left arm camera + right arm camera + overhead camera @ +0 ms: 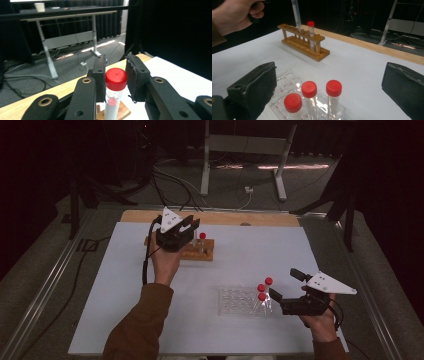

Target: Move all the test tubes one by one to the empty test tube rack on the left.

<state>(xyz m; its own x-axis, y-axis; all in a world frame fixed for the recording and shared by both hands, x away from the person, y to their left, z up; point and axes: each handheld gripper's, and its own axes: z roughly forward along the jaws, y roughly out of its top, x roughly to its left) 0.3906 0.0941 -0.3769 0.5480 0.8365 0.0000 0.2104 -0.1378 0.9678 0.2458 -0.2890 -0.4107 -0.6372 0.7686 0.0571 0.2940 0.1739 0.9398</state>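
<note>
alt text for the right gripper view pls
Three red-capped tubes stand in a clear plastic rack between the open jaws of the right hand-held gripper. Behind, a wooden rack holds one capped tube; a hand lowers another in.

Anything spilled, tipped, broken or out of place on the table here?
Nothing stands out. The three red-capped tubes stand upright in the clear rack, one more stands in the wooden rack, and nothing looks spilled on the white table.
</note>
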